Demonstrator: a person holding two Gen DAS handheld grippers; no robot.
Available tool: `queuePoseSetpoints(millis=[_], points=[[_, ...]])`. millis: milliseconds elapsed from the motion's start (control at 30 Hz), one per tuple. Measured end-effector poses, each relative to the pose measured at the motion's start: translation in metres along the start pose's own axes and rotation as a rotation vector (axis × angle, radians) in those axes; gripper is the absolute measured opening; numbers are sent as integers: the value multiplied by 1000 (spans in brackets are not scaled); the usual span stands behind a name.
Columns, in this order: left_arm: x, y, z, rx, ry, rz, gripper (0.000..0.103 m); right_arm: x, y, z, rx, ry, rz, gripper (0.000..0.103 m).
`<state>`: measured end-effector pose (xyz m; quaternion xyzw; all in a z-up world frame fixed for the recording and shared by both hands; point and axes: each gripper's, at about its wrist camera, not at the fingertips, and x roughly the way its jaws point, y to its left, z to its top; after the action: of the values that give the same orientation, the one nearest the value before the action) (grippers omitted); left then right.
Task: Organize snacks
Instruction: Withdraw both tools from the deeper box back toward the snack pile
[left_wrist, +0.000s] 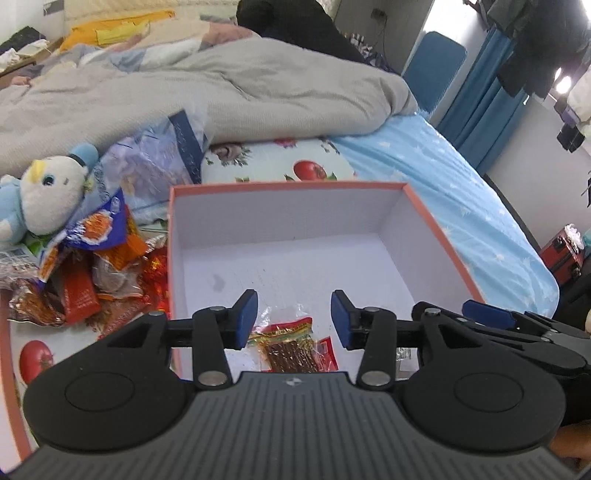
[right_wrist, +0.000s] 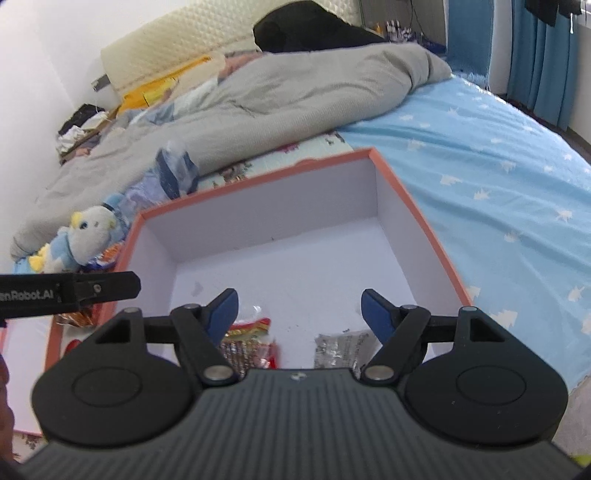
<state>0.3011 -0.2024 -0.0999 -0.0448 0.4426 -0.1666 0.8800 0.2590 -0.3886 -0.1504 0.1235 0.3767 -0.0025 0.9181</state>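
Over on the left, a blue and white toy bird (left_wrist: 44, 192) sits on the bed by a pile of snack packs (left_wrist: 88, 273). Just right of the pile is a big box (left_wrist: 436, 236) with an orange rim and white walls. Near the front of the box lies a red snack pack (left_wrist: 291, 345), and to its right a silver snack pack (right_wrist: 340, 349). The left gripper (left_wrist: 294, 319) hangs over the red pack with its blue fingers (left_wrist: 245, 317) spread wide, holding nothing. The right gripper (right_wrist: 299, 314) hangs over the box too, spread wide and empty. Far behind lies a gray blanket (left_wrist: 207, 88), and a blue sheet (right_wrist: 498, 177) is on the right.
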Motion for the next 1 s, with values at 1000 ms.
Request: queuePoseSetpoints(millis=[1000], points=[[-194, 58, -44, -62, -290, 52, 51, -110, 112, -3, -134, -211, 127, 76]])
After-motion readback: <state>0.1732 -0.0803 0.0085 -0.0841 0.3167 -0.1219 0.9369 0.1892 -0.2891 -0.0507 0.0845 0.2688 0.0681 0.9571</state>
